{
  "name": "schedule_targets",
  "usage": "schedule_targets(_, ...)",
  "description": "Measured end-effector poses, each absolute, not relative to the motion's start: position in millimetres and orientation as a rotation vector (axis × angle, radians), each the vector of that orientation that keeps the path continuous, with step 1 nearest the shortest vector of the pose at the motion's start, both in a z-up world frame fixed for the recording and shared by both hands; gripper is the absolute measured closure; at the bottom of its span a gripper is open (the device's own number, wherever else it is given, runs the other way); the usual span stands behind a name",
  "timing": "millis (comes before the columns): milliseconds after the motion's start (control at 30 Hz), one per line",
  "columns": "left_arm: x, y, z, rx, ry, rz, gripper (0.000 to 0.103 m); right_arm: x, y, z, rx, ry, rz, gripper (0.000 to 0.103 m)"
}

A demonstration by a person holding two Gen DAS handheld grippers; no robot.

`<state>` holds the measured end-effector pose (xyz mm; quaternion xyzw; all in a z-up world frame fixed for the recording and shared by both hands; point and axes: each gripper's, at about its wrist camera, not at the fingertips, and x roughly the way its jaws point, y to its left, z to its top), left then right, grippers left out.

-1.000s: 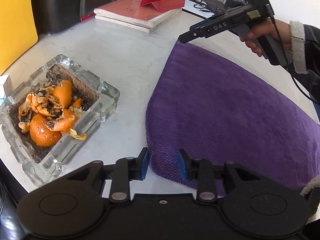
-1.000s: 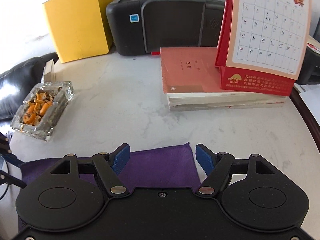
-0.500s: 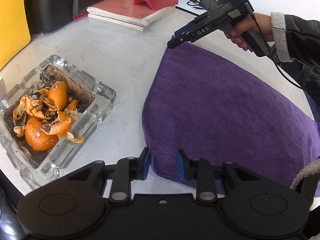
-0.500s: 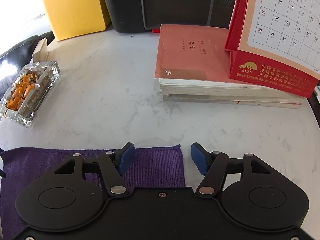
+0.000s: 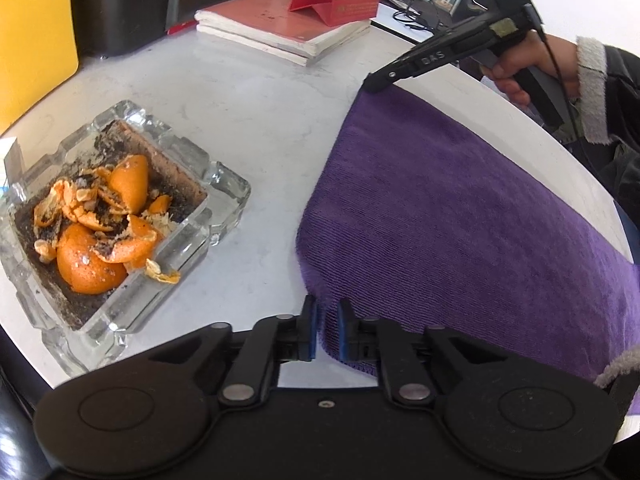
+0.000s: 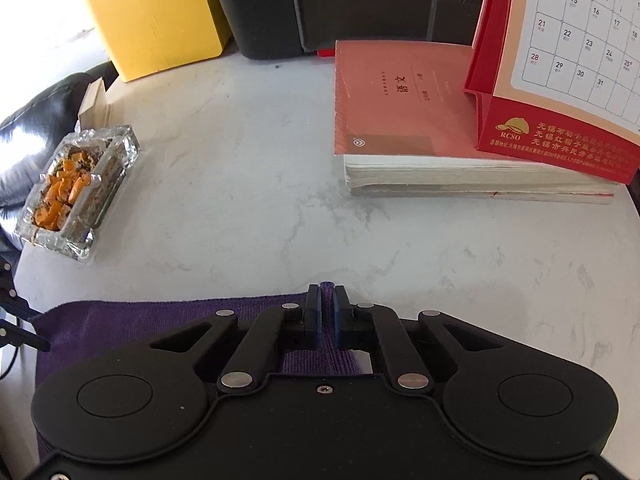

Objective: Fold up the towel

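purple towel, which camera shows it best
The left wrist view: most of the purple towel lies spread across the table there, both pinched corners visible. The right wrist view shows only its far edge strip, mostly hidden behind the right gripper.

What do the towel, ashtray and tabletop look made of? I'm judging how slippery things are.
Towel: soft purple pile, likely microfibre; fine ribbed weave, matte.
Ashtray: thick clear glass; see-through, glinting walls.
Tabletop: white, grey-veined, smooth with a slight sheen; marble or an imitation.
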<state>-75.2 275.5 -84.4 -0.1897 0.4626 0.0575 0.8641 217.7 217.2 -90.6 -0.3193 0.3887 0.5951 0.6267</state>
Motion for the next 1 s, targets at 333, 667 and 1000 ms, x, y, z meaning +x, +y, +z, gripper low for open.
schedule_targets(333,-81.0,271.3,-68.8,-0.421,0.906,0.075,0.099,207.5,191.9,-59.5,-0.679,0.851,1.306,0.098)
schedule_targets(667,-92.6,248.7,-50.3,-0.271,0.870,0.095,0.099,189.5,159.5,-36.5,-0.653,0.817,1.226,0.098)
schedule_targets(1000,-97.1,230.5,-32.3,-0.249,0.809,0.030,0.099,166.6,127.1,-23.0,-0.657,0.795,1.142,0.098)
